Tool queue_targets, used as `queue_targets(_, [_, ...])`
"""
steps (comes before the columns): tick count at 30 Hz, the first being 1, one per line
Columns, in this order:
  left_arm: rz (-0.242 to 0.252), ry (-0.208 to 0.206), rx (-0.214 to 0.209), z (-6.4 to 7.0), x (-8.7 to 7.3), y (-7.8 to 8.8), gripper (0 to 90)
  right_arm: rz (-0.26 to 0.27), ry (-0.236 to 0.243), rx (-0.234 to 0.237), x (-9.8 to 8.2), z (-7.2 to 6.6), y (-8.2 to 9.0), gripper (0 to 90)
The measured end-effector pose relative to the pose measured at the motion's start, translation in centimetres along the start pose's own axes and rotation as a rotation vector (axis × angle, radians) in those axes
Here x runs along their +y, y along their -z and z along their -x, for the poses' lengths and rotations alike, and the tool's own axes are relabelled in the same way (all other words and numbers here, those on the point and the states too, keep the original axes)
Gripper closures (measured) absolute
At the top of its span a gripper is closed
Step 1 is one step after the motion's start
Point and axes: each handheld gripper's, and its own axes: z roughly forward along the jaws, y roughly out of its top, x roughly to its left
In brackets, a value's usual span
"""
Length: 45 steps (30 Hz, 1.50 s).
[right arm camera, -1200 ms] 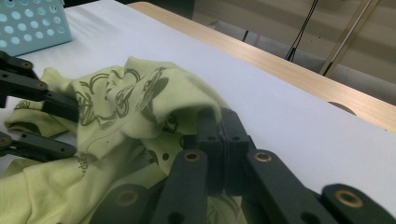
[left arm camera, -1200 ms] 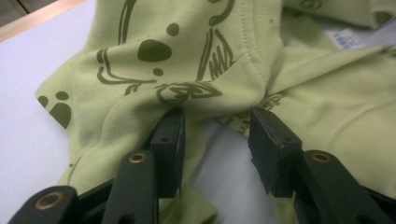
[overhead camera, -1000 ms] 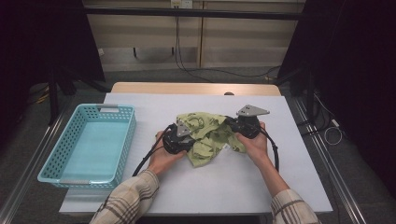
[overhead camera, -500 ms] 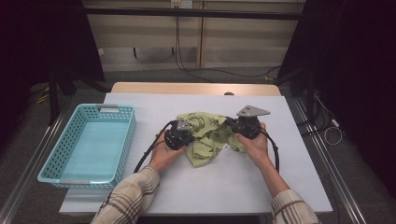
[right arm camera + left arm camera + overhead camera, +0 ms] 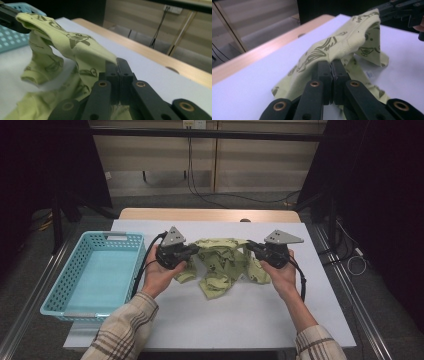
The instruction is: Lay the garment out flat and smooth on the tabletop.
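Green printed garment [image 5: 222, 265], writing unreadable, basket [image 5: 95, 275] nearby

Bare table [image 5: 250, 320] all round; basket [image 5: 95, 275] blocks the left.

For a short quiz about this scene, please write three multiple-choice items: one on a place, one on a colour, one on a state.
1. Where is the basket?
A. left of the garment
B. right of the garment
C. on the floor

2. What colour is the garment?
A. red
B. light green with dark prints
C. plain white

3. How do the left gripper's jaws stand?
A. wide open
B. shut on the garment
C. shut on the basket

Key:
1 A, it stands at the table's left side.
2 B, both gripper views show it.
3 B, cloth is pinched between them.
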Motion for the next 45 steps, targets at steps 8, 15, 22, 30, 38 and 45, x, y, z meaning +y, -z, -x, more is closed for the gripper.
queue_targets(8, [0.121,0.006,-0.018,0.0,3.4,3.0,88.4,0.138,0.054,0.017,4.1,-0.9,3.4,89.1])
queue_targets(15, [0.160,0.031,-0.002,-1.5,5.9,3.1,88.3,0.231,0.054,0.014,7.6,-0.4,4.5,89.0])
queue_targets(22, [0.060,0.114,0.036,-4.6,4.4,-1.0,88.3,0.135,-0.010,-0.007,6.0,1.7,-0.5,89.0])
queue_targets(30, [-0.007,0.175,0.146,-7.5,3.2,-5.4,86.2,0.028,-0.057,-0.073,4.6,3.9,-5.8,79.5])
queue_targets(38, [-0.027,0.239,0.149,-8.6,1.2,-6.3,58.7,-0.037,-0.131,-0.169,3.2,5.3,-8.2,42.0])
queue_targets(45, [0.003,0.174,0.064,-5.4,0.7,-5.1,57.4,-0.041,-0.085,-0.116,2.6,4.0,-6.4,40.8])
